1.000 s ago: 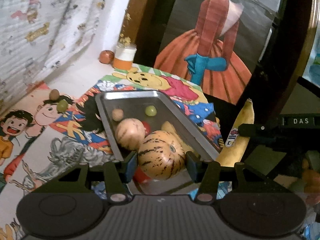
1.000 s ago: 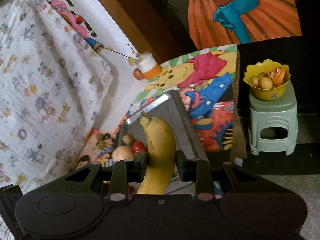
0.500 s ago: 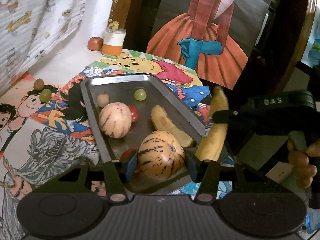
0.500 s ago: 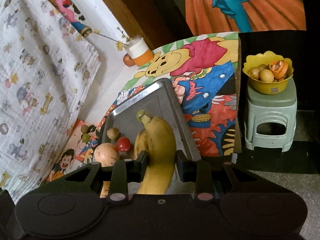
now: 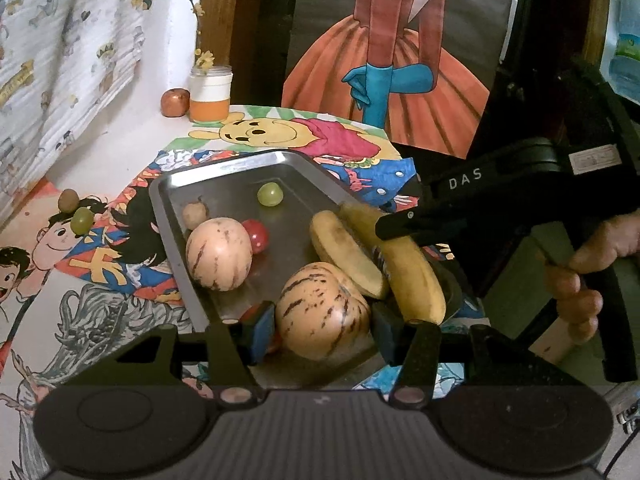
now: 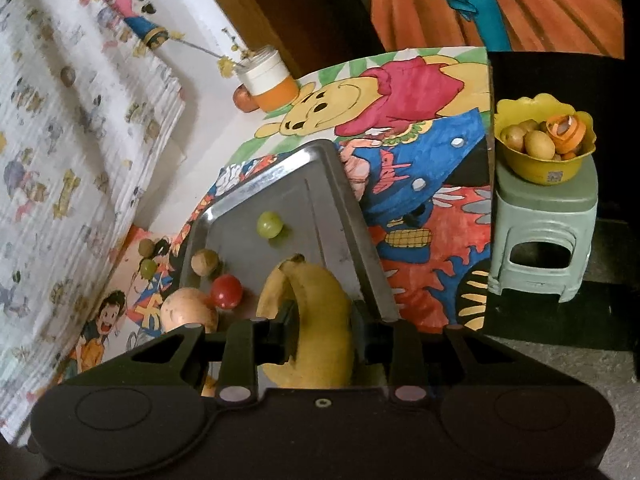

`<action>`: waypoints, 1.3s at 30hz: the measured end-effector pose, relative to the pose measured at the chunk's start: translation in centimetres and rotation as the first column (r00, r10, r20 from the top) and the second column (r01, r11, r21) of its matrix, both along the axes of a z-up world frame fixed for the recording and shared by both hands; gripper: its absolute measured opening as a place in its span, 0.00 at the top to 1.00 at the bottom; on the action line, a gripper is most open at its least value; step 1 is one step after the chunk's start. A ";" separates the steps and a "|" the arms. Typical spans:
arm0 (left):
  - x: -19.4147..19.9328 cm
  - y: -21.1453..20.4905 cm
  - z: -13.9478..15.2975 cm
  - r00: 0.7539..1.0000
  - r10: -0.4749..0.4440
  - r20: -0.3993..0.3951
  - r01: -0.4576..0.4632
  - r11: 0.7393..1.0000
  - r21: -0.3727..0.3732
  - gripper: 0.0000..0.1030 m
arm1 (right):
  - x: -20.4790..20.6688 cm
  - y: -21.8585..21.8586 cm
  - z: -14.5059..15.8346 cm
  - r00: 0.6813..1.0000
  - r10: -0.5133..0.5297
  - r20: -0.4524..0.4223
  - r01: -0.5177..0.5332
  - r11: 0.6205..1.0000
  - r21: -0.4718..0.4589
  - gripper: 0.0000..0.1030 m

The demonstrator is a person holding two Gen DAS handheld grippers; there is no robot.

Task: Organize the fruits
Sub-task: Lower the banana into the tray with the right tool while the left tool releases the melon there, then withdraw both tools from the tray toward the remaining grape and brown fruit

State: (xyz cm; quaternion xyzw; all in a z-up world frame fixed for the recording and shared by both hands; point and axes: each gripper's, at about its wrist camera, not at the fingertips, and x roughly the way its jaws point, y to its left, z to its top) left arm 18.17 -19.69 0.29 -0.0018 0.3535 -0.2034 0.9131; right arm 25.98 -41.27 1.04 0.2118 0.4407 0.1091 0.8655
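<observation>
A metal tray lies on a cartoon mat. In it are a striped melon, a red tomato, a green grape, a small brown fruit and a banana. My left gripper is shut on a second striped melon low over the tray's near end. My right gripper is shut on a second banana, which also shows in the left wrist view, low over the tray's right side beside the first banana.
A green grape and a brown fruit lie on the mat left of the tray. A jar and a brown apple stand at the back. A yellow bowl of fruit sits on a green stool.
My right gripper has carried its banana left and down over the tray, beside the other banana. My left gripper has moved forward over the tray with the melon held.
</observation>
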 end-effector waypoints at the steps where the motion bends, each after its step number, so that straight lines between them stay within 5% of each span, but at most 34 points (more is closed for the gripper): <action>1: 0.0 0.0 0.0 1.000 -0.001 -0.002 0.000 1.000 -0.004 0.45 | -0.1 -0.1 0.0 1.000 -0.008 0.002 0.008 1.000 0.000 0.68; 9: -0.5 0.6 0.9 1.000 0.007 0.027 -0.006 1.000 -0.020 0.38 | -1.6 -0.3 1.6 0.998 -0.021 0.053 0.021 1.000 -0.002 0.66; 26: -3.0 5.8 4.9 0.978 0.174 0.117 -0.163 0.982 -0.097 0.02 | -7.7 2.6 7.3 0.967 -0.004 0.253 0.048 0.984 -0.171 0.20; 32: -4.2 8.5 5.6 0.967 0.229 0.112 -0.217 0.970 -0.104 0.00 | -10.8 4.2 9.1 0.955 -0.006 0.298 0.060 0.983 -0.174 0.01; 39: -5.7 12.6 5.4 0.954 0.291 0.072 -0.282 0.952 -0.121 0.00 | -14.0 6.8 10.0 0.951 0.046 0.307 0.029 0.971 -0.236 0.01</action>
